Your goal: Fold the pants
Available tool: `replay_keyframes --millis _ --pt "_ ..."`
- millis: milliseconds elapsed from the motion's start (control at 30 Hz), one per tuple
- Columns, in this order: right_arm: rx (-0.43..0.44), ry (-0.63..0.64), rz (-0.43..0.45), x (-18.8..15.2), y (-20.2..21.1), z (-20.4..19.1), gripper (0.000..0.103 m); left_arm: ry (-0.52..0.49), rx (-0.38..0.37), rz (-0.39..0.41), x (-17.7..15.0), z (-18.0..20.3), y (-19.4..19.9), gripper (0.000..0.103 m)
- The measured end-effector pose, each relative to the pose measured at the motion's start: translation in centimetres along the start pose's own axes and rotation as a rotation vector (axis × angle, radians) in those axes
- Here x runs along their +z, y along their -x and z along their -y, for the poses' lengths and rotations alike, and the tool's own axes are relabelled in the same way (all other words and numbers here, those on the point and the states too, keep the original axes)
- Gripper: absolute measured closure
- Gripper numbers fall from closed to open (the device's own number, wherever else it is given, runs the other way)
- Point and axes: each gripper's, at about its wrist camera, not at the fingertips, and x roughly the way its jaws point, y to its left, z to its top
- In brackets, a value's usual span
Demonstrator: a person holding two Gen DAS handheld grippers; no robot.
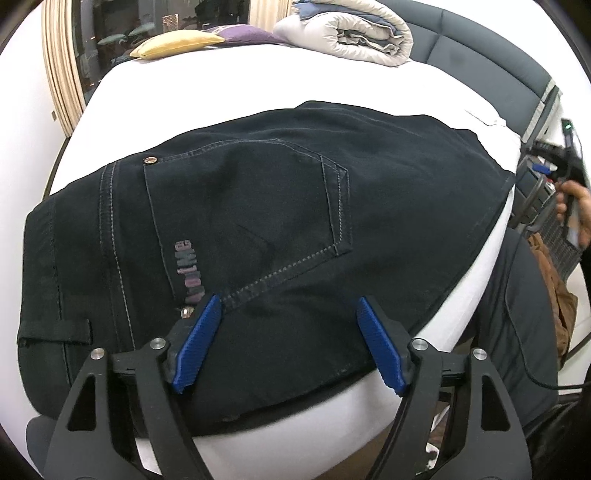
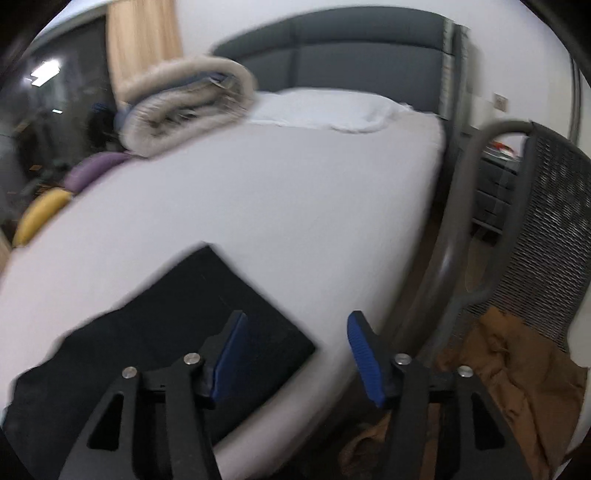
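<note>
step: fold looks done or nearly so. Dark navy denim pants (image 1: 258, 229) lie in a compact folded stack, back pocket w/ pale stitching facing up. My read: release/check phase, not mid-fold.
pants loc: near edge of the white-sheeted bed (image 1: 229, 88), close to the corner. In right wrist view, one square corner of the stack (image 2: 207, 314) lies flat on the sheet.
left gripper (image 1: 290, 345): jaws wide, blue ribbed pads either side of the fabric near the pocket seam, nothing pinched. Hovers low over the stack; contact w/ cloth can't tell.
right gripper (image 2: 293, 356): jaws apart, empty. Sits over the bed edge beside the pants corner. View is blurred. Also seen at far right of left wrist view, held in a hand (image 1: 576, 210).
next: prob. smooth the top layer or square the edges; needs both tools clear of the cloth so the stack isn't dragged. If another fold is wanted, need a fresh grip on the near hem.
risk: stack sits close to the mattress edge, a snag could pull it off.
surface: smooth white sheet, soft, few wrinkles.
room: grey padded headboard (image 2: 351, 48), rolled beige-and-blue duvet (image 1: 354, 33), yellow cushion (image 1: 173, 42), purple cushion (image 1: 243, 35), grey mesh chair (image 2: 546, 221) w/ brown garment (image 2: 517, 362) draped on it, beige curtain (image 2: 144, 40).
</note>
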Motion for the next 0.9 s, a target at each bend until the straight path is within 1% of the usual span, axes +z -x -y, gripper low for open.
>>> replay_keyframes --millis 33,67,100,133,167,233,267,300,333,367,400,433,467,500,533,600,633,667,700,733,767,800,867,900 --pt "0.092 -0.001 -0.012 -0.2 0.9 -0.9 0.044 0.009 -0.015 0.011 0.0 0.1 0.5 0.027" --pt "0.239 0.005 -0.056 -0.9 1.7 -2.6 0.052 0.02 -0.041 0.027 0.2 0.2 1.0 0.027" --pt "0.352 0.021 -0.111 -1.7 2.0 -4.3 0.058 0.022 -0.06 0.041 0.4 0.5 1.3 0.027" --pt "0.45 0.041 -0.166 -2.6 2.1 -6.1 0.06 0.017 -0.072 0.055 0.8 0.9 1.5 0.027" --pt "0.577 0.065 -0.235 -4.1 2.3 -8.8 0.062 0.008 -0.079 0.064 1.1 1.3 1.6 0.027" --pt "0.726 0.098 -0.324 -6.4 2.1 -12.7 0.064 -0.022 -0.083 0.071 2.1 2.3 1.2 0.027" --pt "0.804 0.109 -0.395 -8.0 1.5 -15.1 0.065 -0.032 -0.091 0.068 2.2 2.5 0.9 0.027" --pt "0.826 0.12 -0.456 -9.2 0.8 -16.6 0.065 -0.038 -0.102 0.054 2.2 2.8 0.2 0.027" --pt "0.816 0.148 -0.524 -10.6 -0.2 -18.2 0.065 -0.028 -0.099 0.014 1.8 2.6 -0.9 0.027" --pt "0.788 0.165 -0.552 -11.4 -0.8 -18.8 0.066 -0.017 -0.093 -0.021 1.1 2.3 -1.7 0.028" --pt "0.731 0.179 -0.567 -12.3 -1.7 -18.9 0.088 -0.024 -0.092 -0.01 0.7 2.4 -1.5 0.028" --pt "0.698 0.183 -0.562 -12.5 -2.1 -18.6 0.103 -0.04 -0.09 0.006 0.1 2.5 -1.0 0.028" --pt "0.667 0.175 -0.553 -12.3 -2.6 -17.6 0.103 -0.048 -0.088 0.003 -0.4 2.5 -0.6 0.028" --pt "0.658 0.131 -0.542 -11.8 -3.1 -15.9 0.103 -0.048 -0.091 0.004 -0.7 2.4 -0.3 0.028" --pt "0.614 0.094 -0.523 -11.0 -3.4 -13.9 0.103 -0.045 -0.094 0.006 -1.2 2.2 0.0 0.028" --pt "0.502 0.064 -0.463 -9.8 -3.1 -10.8 0.103 -0.037 -0.091 0.009 -2.1 1.9 0.7 0.028" --pt "0.418 0.067 -0.423 -9.0 -2.5 -9.2 0.103 -0.034 -0.094 0.011 -2.4 1.7 1.0 0.028" --pt "0.374 0.069 -0.399 -8.4 -2.0 -8.5 0.097 -0.028 -0.095 0.018 -2.8 1.6 1.4 0.028" --pt "0.367 0.058 -0.379 -8.1 -1.0 -7.5 0.083 -0.022 -0.096 0.022 -3.0 1.4 1.5 0.028" --pt "0.408 0.036 -0.375 -7.9 -0.2 -6.8 0.076 -0.009 -0.102 0.03 -3.3 1.1 1.5 0.028" --pt "0.491 0.011 -0.389 -8.1 0.8 -6.3 0.066 0.003 -0.108 0.035 -3.2 0.9 1.5 0.028" --pt "0.546 -0.002 -0.41 -8.6 1.6 -6.4 0.064 0.012 -0.108 0.037 -3.3 0.7 1.5 0.028" --pt "0.681 -0.028 -0.496 -10.4 2.5 -7.7 0.064 0.014 -0.099 0.035 -3.1 0.7 1.2 0.028" --pt "0.732 -0.045 -0.535 -11.2 2.6 -8.3 0.064 0.007 -0.093 0.033 -3.0 0.8 1.1 0.028"
